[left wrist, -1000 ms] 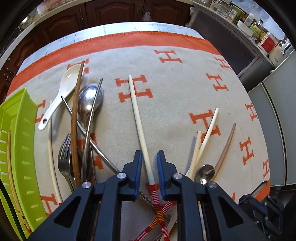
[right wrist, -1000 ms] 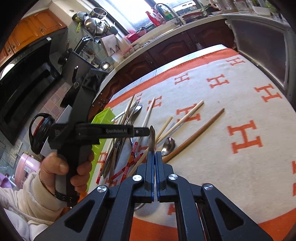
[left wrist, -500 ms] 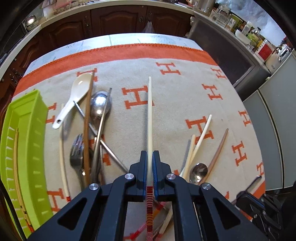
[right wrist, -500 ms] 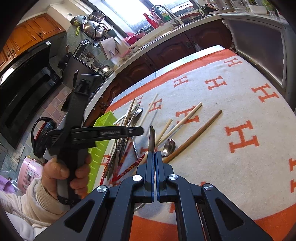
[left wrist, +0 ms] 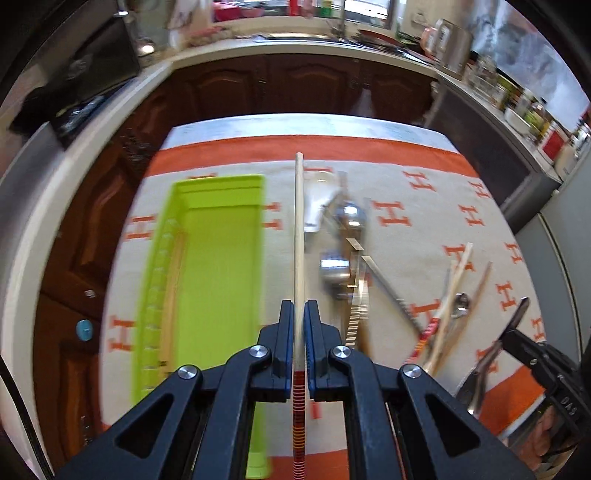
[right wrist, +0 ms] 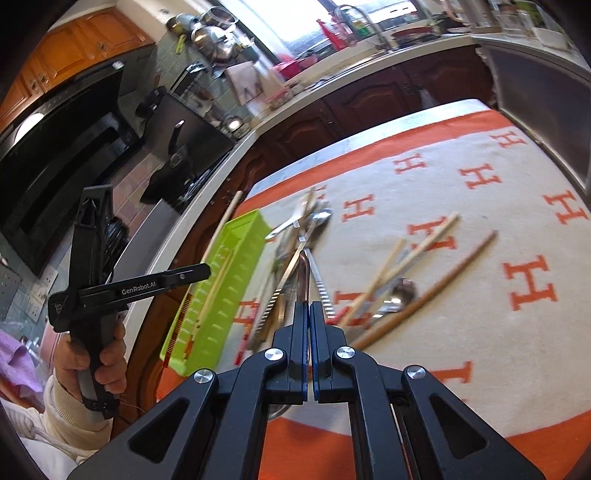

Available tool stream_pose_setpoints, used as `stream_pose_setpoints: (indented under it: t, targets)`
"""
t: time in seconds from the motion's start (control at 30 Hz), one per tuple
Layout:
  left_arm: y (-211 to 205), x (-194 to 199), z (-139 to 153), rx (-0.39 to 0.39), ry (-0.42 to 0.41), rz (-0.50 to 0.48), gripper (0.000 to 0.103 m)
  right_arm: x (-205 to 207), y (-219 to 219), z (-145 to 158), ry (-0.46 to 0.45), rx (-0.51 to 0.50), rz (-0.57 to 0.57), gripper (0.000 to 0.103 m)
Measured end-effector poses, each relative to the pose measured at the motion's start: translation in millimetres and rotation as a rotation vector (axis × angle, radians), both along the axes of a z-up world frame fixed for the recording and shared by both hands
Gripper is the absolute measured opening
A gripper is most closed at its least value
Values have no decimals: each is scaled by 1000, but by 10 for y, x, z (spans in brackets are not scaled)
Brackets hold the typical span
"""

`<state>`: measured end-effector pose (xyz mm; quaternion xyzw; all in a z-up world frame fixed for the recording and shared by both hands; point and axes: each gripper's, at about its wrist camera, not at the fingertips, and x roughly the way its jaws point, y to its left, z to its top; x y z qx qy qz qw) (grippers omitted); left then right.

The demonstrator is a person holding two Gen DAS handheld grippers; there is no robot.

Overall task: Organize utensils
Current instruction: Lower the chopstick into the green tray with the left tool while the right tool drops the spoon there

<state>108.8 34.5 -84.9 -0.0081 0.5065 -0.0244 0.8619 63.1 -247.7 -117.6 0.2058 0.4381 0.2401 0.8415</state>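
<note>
Glossy plastic tray (left wrist: 221, 280); seemingly wooden chopstick (left wrist: 298, 236).

1. Both views are bright with daylight from a blown-out window (right wrist: 325, 14) behind the sink.
2. The left wrist view is smeared by motion: the metal utensils (left wrist: 347, 243) and green tray (left wrist: 218, 192) look streaked, perhaps too blurred to tell apart.
3. The black fingers (left wrist: 286, 339) stay sharp.
4. Fisheye bending curves the counter edges; corners go black.

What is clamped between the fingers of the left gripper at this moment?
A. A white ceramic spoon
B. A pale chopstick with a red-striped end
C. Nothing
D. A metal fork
B: the left wrist view shows the left gripper shut on the chopstick, whose pale shaft runs forward beside the green tray.
</note>
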Motion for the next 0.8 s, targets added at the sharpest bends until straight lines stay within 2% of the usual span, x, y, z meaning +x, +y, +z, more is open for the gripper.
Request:
stream_pose_setpoints:
  t: [0.2,0.37,0.47,0.6,0.7,0.8]
  targets:
    - [592,-81,-115,-4,12,107,3,126,489,251,-23,-14,94,1]
    - [783,-105,-277,0,14,130,3,341,1026,477,-26,3,170,1]
    - [862,-73,-354,-30,17,136,4,437,1407,555,-40,-36,223,1]
    - [951,-21,-427,-46,17,137,4,543,1916,538,-34,-89,294,2]
    - [998,-11,-450,-22,11,146,4,616,2201,428,-20,-125,331,2]
    - [1044,-33,-435,-9,-1,149,12,636,2443,308,-7,-173,370,2]
